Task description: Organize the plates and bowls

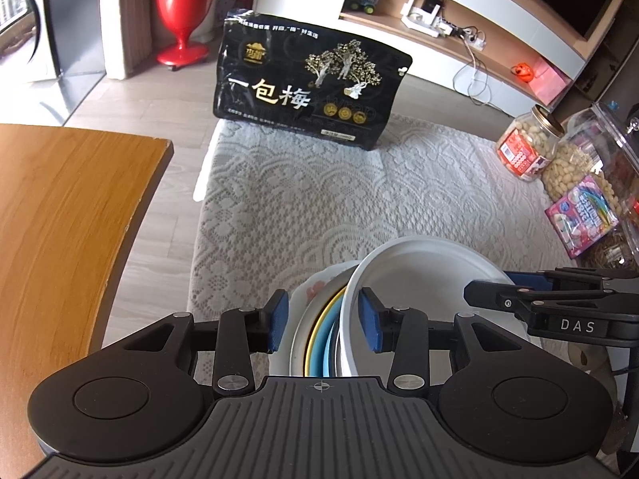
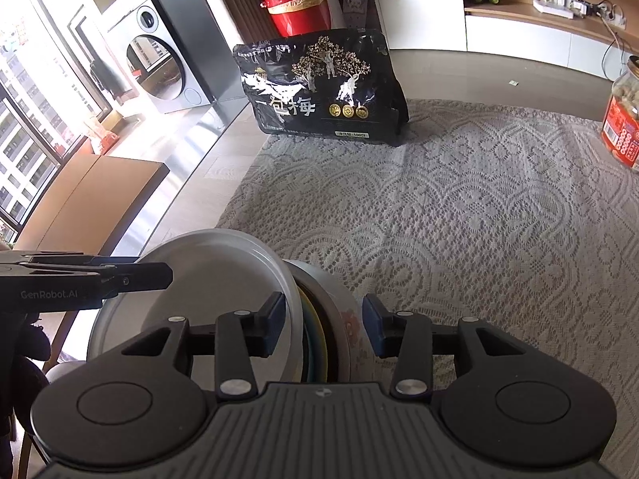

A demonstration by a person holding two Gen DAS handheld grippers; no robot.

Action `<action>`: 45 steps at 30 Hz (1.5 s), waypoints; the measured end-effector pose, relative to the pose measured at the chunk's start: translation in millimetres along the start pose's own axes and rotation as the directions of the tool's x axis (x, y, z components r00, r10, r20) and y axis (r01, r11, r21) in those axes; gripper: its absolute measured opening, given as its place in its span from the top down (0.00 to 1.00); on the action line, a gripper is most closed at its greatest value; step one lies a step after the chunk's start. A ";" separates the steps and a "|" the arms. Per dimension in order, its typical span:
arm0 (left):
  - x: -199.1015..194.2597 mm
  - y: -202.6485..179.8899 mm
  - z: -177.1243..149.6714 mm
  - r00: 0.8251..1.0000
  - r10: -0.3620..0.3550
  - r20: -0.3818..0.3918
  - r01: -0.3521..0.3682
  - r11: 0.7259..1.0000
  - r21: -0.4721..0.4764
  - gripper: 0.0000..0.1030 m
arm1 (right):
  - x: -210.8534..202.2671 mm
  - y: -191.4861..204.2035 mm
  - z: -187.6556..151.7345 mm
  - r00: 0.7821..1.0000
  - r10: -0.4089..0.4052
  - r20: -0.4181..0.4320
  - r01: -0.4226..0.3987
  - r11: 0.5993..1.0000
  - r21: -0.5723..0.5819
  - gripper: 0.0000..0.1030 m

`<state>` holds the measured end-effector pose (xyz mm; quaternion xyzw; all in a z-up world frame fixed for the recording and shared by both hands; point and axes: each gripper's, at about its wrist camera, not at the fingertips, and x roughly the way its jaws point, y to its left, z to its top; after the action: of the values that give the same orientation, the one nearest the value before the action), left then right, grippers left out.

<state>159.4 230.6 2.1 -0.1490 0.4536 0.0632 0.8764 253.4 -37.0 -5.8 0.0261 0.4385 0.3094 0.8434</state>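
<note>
A nested stack of dishes is held between both grippers above the lace-covered table [image 1: 359,183]. It has a white bowl [image 1: 419,263], thin yellow and blue plates [image 1: 319,339] and a floral-patterned white bowl [image 1: 315,287]. My left gripper [image 1: 323,321] straddles the stack's rim, its blue pads [image 1: 279,319] on either side. My right gripper [image 2: 324,325] grips the opposite side of the stack [image 2: 311,319]; the white bowl [image 2: 223,271] sits to its left and the floral bowl [image 2: 343,319] to its right. Each gripper shows at the other view's edge.
A black snack bag [image 1: 307,84] stands at the table's far edge. Peanut jars [image 1: 527,147] and a pink packet [image 1: 583,215] stand on the right. A wooden table [image 1: 68,215] lies to the left. A red vase [image 1: 181,8] and a washer [image 2: 167,68] stand on the floor beyond.
</note>
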 end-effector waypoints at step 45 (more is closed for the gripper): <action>-106.3 -46.4 -90.3 0.934 0.072 0.351 -0.106 0.991 0.078 0.61 | -96.5 41.3 -76.6 0.967 -0.040 0.252 0.043 0.999 -0.006 0.59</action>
<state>39.0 160.5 48.9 -0.0725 0.3007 0.1063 0.9450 134.0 -73.6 30.0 0.0511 0.3264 0.2885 0.8987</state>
